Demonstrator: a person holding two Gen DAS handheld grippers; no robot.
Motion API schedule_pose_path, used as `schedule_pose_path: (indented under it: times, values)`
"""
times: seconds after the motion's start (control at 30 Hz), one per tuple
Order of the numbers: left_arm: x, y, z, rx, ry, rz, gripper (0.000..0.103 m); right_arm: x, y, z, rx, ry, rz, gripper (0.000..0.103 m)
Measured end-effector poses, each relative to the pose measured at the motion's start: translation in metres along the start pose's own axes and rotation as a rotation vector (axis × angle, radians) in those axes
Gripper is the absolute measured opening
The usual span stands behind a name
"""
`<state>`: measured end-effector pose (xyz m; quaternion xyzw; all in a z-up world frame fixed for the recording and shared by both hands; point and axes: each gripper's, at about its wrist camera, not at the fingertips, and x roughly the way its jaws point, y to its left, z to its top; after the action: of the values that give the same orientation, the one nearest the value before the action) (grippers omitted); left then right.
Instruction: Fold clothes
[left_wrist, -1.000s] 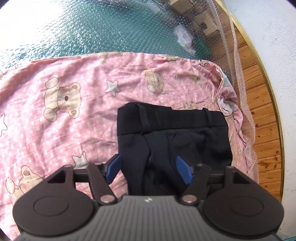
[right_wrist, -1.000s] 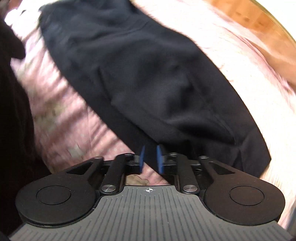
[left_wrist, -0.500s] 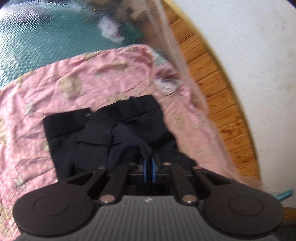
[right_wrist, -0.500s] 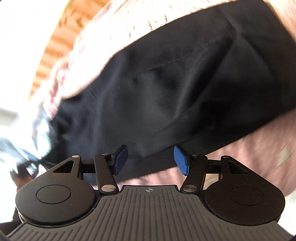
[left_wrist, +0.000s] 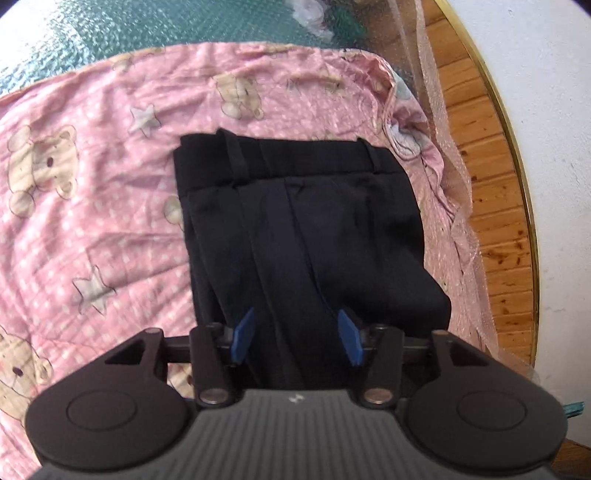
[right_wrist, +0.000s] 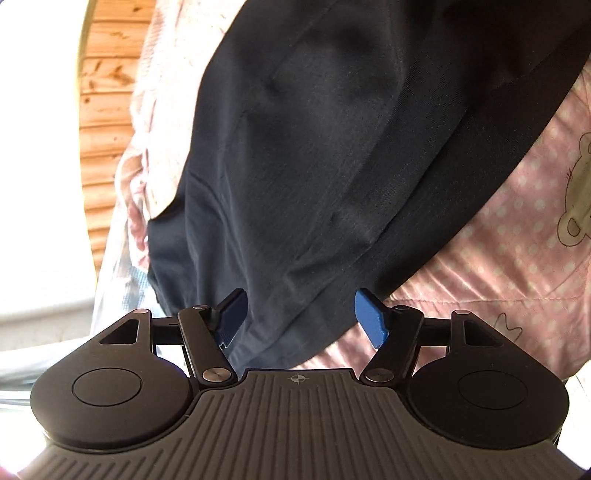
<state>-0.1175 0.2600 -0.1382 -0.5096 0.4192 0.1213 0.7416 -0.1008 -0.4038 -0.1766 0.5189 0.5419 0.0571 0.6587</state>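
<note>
Left gripper (left_wrist: 296, 335): blue fingers (left_wrist: 243, 335) spread apart, released, poised over the near edge of the garment, nothing clamped between them.

Right gripper (right_wrist: 303, 320): blue fingers (right_wrist: 371, 318) likewise spread wide and released, close above dark cloth; contact with the cloth cannot be told.

Dark navy trousers (left_wrist: 303, 221): folded into a compact oblong, lying flat on the pink sheet, waistband with belt loops at the far end, fold lines running lengthwise toward the left gripper. In the right wrist view the same trousers (right_wrist: 332, 147) fill most of the frame, seams and a rounded folded corner visible near the fingers.

Pink sheet (left_wrist: 92, 221): printed with teddy bears, stars and white dots, wrinkled, spread beneath the trousers on all sides; also seen at the right edge of the right wrist view (right_wrist: 517, 240).

Bubble wrap (left_wrist: 184, 26): greenish, beyond the far edge of the sheet.

Sheer plastic film (left_wrist: 454, 177): draped beside the sheet's right edge.

Wooden floor (left_wrist: 491, 206): plank boards to the right, bounded by a brass-coloured strip and a white wall (left_wrist: 554, 110).
</note>
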Motion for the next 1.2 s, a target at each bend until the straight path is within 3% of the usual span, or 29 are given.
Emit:
schedule_pose_path:
  times: [0.13, 0.27, 0.33, 0.4, 0.47, 0.5, 0.53, 0.57, 0.6, 0.7, 0.8, 0.87, 0.9, 0.97, 1.13, 1.2]
  values:
    - [0.030, -0.016, -0.015, 0.057, 0.109, 0.039, 0.047, -0.008, -0.004, 0.007, 0.057, -0.060, -0.034, 0.068]
    - [0.050, -0.025, -0.017, 0.098, 0.143, 0.086, 0.010, -0.013, -0.007, 0.015, 0.087, -0.096, -0.078, 0.068]
    - [0.050, -0.028, -0.016, 0.120, 0.138, 0.074, 0.004, -0.014, -0.006, 0.019, 0.092, -0.106, -0.087, 0.067]
    - [0.040, -0.032, -0.014, 0.145, 0.104, 0.014, 0.001, -0.018, -0.006, 0.018, 0.080, -0.121, -0.095, 0.062]
    - [0.023, -0.033, -0.012, 0.169, 0.045, -0.081, 0.001, -0.027, -0.010, 0.011, 0.050, -0.129, -0.096, 0.037]
    - [0.008, -0.028, -0.013, 0.180, -0.007, -0.157, 0.001, -0.031, -0.012, 0.007, 0.035, -0.134, -0.097, 0.004]
    - [-0.007, -0.024, -0.014, 0.191, -0.058, -0.233, 0.001, -0.035, -0.014, 0.004, 0.020, -0.138, -0.098, 0.002]
    - [-0.012, -0.016, -0.015, 0.192, -0.070, -0.252, 0.001, -0.040, -0.016, 0.000, 0.004, -0.142, -0.099, 0.002]
    - [-0.008, -0.004, -0.016, 0.184, -0.048, -0.224, 0.001, -0.044, -0.018, -0.004, -0.011, -0.146, -0.099, 0.000]
    - [0.003, 0.020, -0.023, 0.160, 0.012, -0.151, 0.005, -0.057, -0.024, -0.015, -0.056, -0.158, -0.102, 0.000]
    - [0.012, 0.029, -0.032, 0.134, 0.058, -0.100, 0.021, -0.070, -0.030, -0.026, -0.101, -0.171, -0.104, 0.009]
    - [0.009, 0.027, -0.036, 0.107, 0.052, -0.110, 0.042, -0.088, -0.038, -0.029, -0.090, -0.207, -0.090, 0.017]
    - [0.009, 0.026, -0.038, 0.098, 0.049, -0.110, 0.044, -0.104, -0.045, -0.028, -0.051, -0.247, -0.070, 0.038]
    - [0.008, 0.023, -0.044, 0.089, 0.044, -0.100, 0.050, -0.136, -0.057, -0.024, 0.011, -0.327, -0.045, 0.056]
    - [-0.006, 0.010, -0.081, 0.070, -0.014, -0.034, 0.052, -0.200, -0.098, 0.016, 0.110, -0.505, -0.095, 0.064]
    - [-0.004, -0.004, -0.108, 0.038, -0.035, -0.019, 0.054, -0.215, -0.119, 0.042, 0.174, -0.503, -0.086, 0.065]
